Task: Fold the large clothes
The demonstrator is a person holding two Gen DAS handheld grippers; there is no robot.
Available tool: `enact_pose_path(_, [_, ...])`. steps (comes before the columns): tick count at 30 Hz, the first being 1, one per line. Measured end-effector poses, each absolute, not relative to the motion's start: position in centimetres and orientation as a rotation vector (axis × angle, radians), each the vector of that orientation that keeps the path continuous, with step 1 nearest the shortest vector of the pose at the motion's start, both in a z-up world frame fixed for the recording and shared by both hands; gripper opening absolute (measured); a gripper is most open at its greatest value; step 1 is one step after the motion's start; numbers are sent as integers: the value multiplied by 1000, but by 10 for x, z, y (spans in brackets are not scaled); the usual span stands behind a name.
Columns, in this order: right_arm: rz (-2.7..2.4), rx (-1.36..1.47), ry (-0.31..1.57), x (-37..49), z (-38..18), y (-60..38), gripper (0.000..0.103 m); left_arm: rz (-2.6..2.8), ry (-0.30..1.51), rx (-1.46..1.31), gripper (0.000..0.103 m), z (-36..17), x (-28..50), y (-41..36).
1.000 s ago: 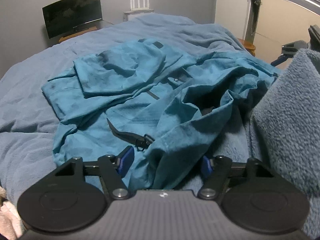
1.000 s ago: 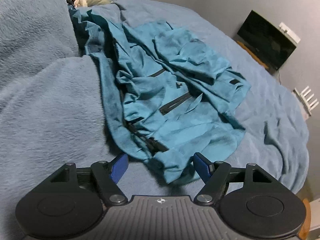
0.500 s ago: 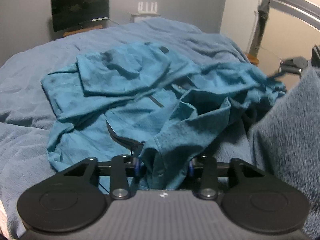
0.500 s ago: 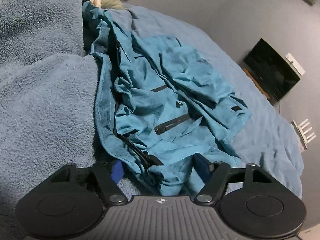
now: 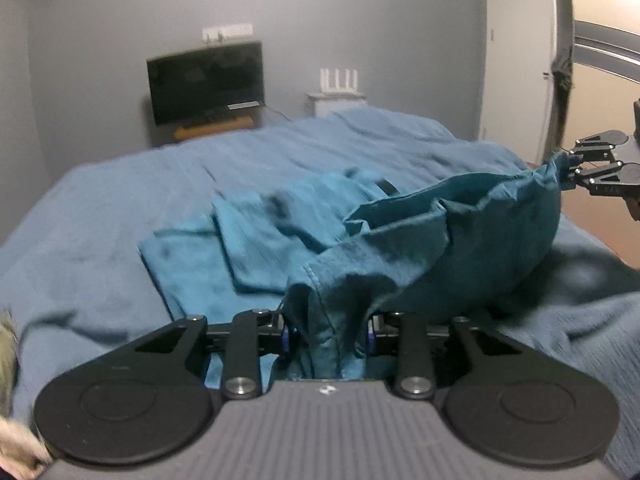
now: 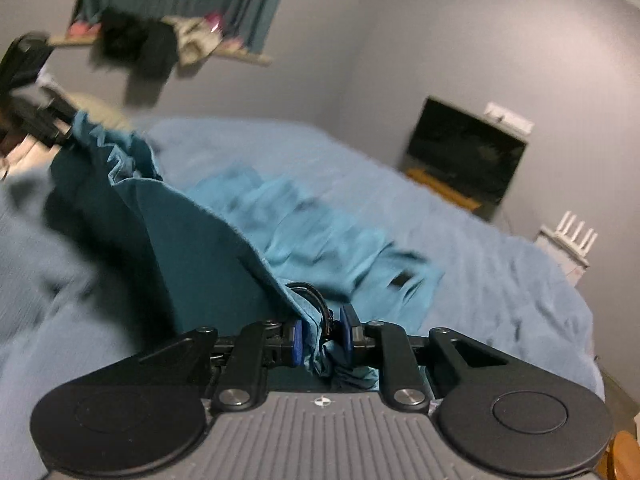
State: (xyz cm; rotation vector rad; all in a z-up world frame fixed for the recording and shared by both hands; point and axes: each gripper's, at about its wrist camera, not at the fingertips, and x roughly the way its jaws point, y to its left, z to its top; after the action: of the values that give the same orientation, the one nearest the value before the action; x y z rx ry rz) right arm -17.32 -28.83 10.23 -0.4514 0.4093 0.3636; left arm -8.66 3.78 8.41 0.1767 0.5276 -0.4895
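Teal jacket (image 5: 460, 240) bunched between both jaws

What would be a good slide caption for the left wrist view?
Left gripper closing on a bunched teal cotton jacket, lifting its edge off the blue bedspread alongside the right gripper.

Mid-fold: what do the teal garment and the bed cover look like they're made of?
Teal garment: looks like thin matte woven cloth, maybe cotton; it creases sharply and shows a stitched hem. Bed cover: soft matte fabric, with fine ribbing and loose wrinkles; the fibre can't be told.
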Motion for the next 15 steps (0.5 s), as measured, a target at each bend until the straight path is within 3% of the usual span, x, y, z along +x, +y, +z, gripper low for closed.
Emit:
enact_pose_path(8, [260,-363,302,-68,120,-291,20,-415,473,205,28,103,9,33])
enact_pose_path(15, [182,-213,328,68,89,-305,19,-361,518,215,28,87,115,28])
